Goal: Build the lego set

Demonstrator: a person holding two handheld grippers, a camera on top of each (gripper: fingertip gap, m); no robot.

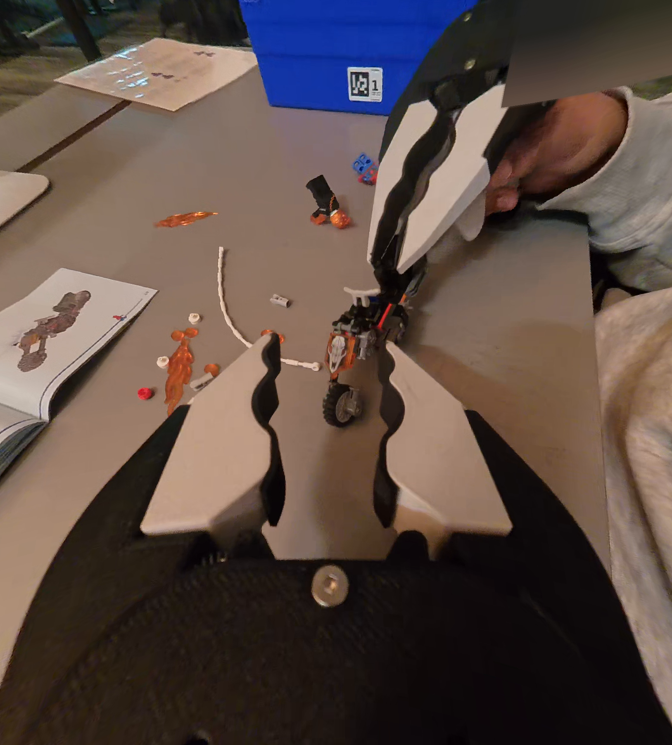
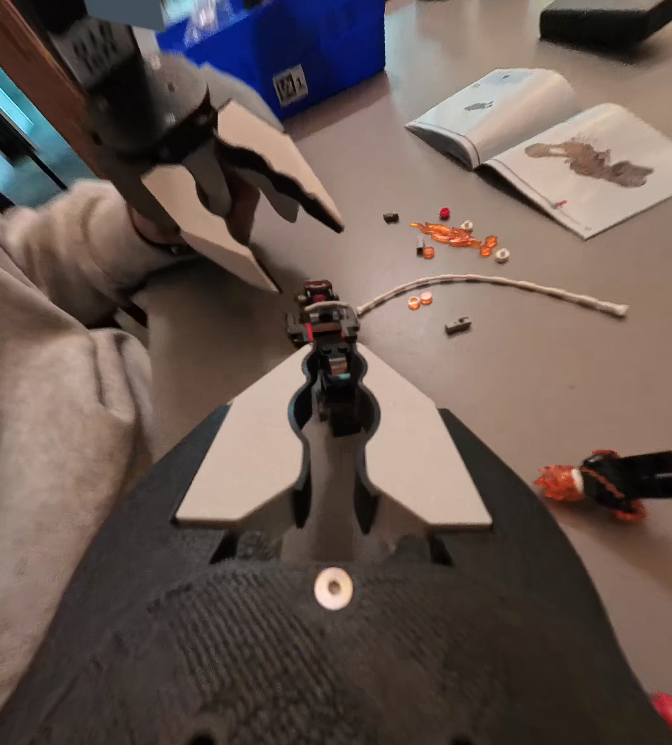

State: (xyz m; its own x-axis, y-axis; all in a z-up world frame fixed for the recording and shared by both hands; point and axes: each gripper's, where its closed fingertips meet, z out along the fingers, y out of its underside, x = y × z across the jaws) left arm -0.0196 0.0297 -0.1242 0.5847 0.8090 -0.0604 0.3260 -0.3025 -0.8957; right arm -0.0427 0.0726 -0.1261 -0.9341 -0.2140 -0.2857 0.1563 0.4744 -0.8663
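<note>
A partly built lego motorcycle (image 1: 348, 350), black and grey with an orange skull shield and one front wheel, is held at its rear by my right gripper (image 1: 386, 278), which comes in from the upper right. In the right wrist view my right gripper (image 2: 334, 350) is shut on the motorcycle (image 2: 322, 318), which sticks out past the fingertips. My left gripper (image 1: 330, 342) is open and empty, with the motorcycle's front end just ahead between its fingertips. It shows open in the right wrist view (image 2: 308, 258), apart from the bike.
On the grey table (image 1: 205, 161) lie a white chain (image 1: 225, 290), orange flame pieces (image 1: 179, 371), a red stud (image 1: 145, 393), a small grey brick (image 1: 280, 300) and a black minifigure (image 1: 326, 201). An open instruction booklet (image 1: 44, 342) lies left; a blue bin (image 1: 326, 52) stands behind. The tips of one gripper are about 6 cm away from the tips of the other.
</note>
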